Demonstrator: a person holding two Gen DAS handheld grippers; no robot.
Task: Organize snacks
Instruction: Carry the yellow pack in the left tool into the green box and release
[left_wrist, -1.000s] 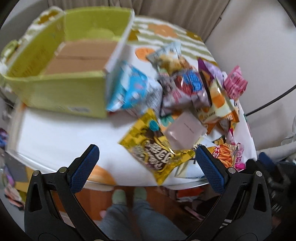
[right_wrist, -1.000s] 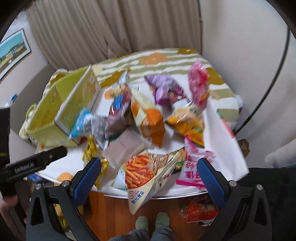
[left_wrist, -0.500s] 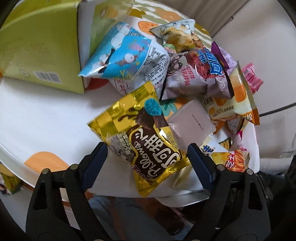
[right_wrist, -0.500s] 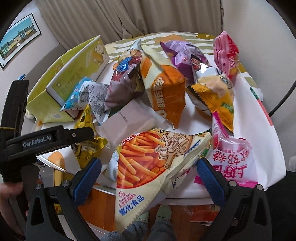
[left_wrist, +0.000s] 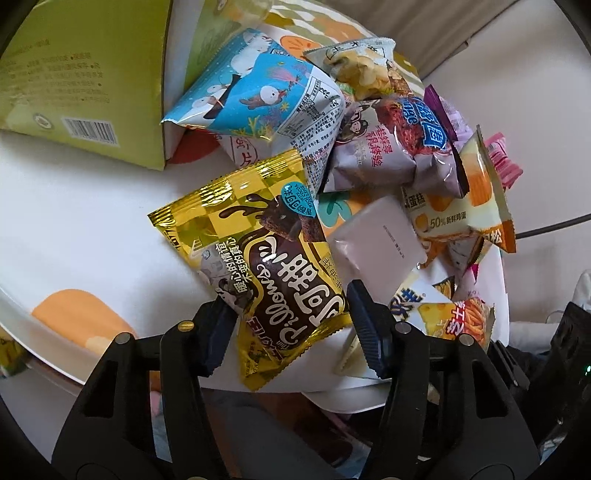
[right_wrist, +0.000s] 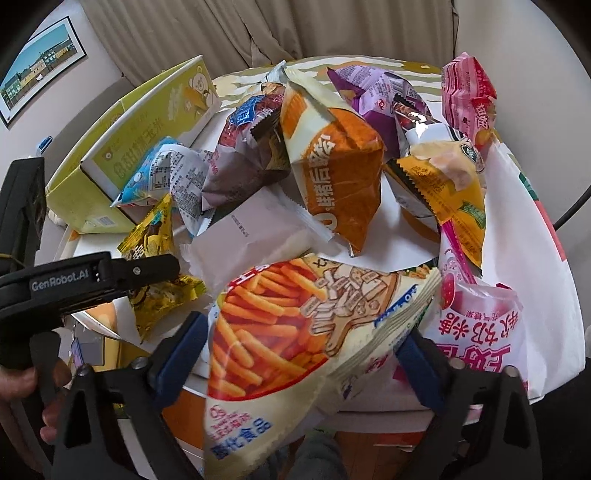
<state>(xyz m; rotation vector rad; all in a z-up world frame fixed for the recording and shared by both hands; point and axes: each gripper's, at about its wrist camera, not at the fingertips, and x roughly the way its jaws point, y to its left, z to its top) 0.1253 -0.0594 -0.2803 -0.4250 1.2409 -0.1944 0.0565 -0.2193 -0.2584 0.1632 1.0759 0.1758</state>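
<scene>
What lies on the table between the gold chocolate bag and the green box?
Nothing: in the left wrist view, bare white tablecloth separates the gold chocolate bag from the green box.

- "GenRobot.AI" in white on black body of left gripper (right_wrist: 155, 271), right wrist view.
- "50%" plus Chinese characters on cream-orange egg-cake packet (left_wrist: 461, 206).
- Large Chinese characters, upside down, with Latin script too distorted to read, on gold-brown chocolate snack bag (left_wrist: 266, 258).
- Barcode on green box (left_wrist: 85, 85); digits illegible.
- Blue Chinese characters on fries-picture bag (right_wrist: 295, 332).
- Small print on pale flat packet (left_wrist: 384, 240) unreadable.
</scene>
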